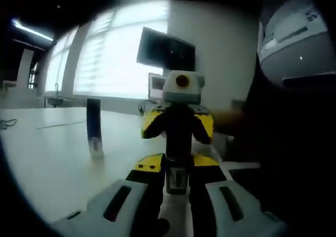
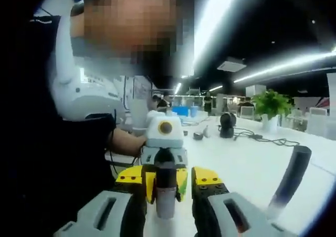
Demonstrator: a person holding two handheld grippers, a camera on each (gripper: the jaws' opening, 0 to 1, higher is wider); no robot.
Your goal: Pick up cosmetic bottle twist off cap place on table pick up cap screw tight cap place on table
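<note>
A small cosmetic bottle (image 1: 177,180) is held above the white table, caught between two grippers that face each other. My left gripper (image 1: 177,166) is shut on its near end. My right gripper (image 1: 179,134) reaches in from the far side and clamps the other end. In the right gripper view the same bottle (image 2: 165,195) shows a dark upper part and a pale lower end between my right gripper (image 2: 168,180) jaws, with the left gripper (image 2: 164,161) just beyond it. I cannot tell which end is the cap.
A tall dark tube (image 1: 94,126) with a pale base stands on the white table (image 1: 47,158); it also appears in the right gripper view (image 2: 290,180). A person in a dark top (image 2: 63,158) stands close. A plant (image 2: 271,106), cables and a dark device (image 2: 227,125) sit farther along.
</note>
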